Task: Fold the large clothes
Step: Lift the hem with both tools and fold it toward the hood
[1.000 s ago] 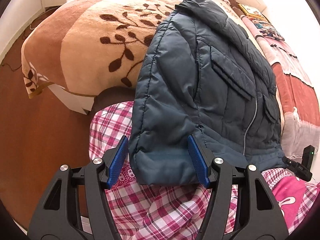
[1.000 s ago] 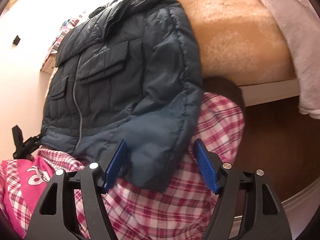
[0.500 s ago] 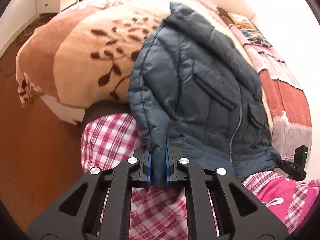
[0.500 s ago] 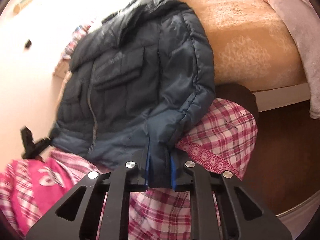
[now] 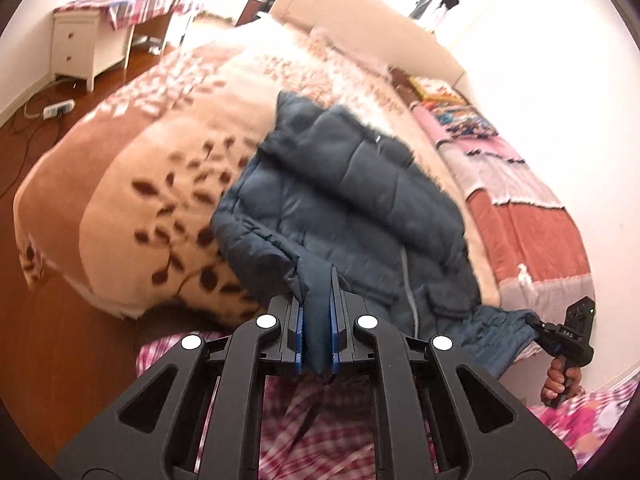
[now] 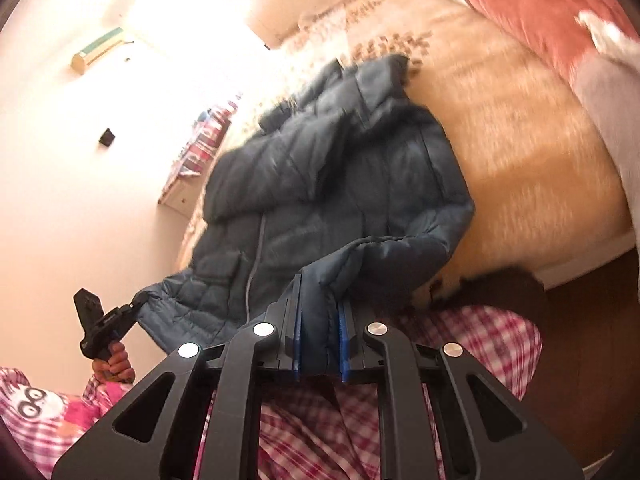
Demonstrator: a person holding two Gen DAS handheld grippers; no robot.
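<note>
A dark blue quilted jacket (image 5: 352,208) lies front-up on the bed, collar at the far end. My left gripper (image 5: 316,320) is shut on the jacket's near left cuff end, with blue fabric pinched between its blue pads. In the right wrist view the same jacket (image 6: 320,184) stretches away, and my right gripper (image 6: 320,320) is shut on the near right cuff end. Each view shows the other gripper holding its end up: the right gripper (image 5: 536,326) and the left gripper (image 6: 136,304). The jacket's near part hangs lifted off the bed edge.
The bed carries a beige leaf-patterned blanket (image 5: 140,168) and a pink and red quilt (image 5: 520,216) along the wall side. A white nightstand (image 5: 80,48) and a power strip (image 5: 58,109) stand on the wooden floor at left. Plaid-clad legs (image 5: 320,420) fill the foreground.
Both grippers went from open around the jacket's near ends to shut on them. They then rose, pulling the jacket's near part up off the bed edge.
</note>
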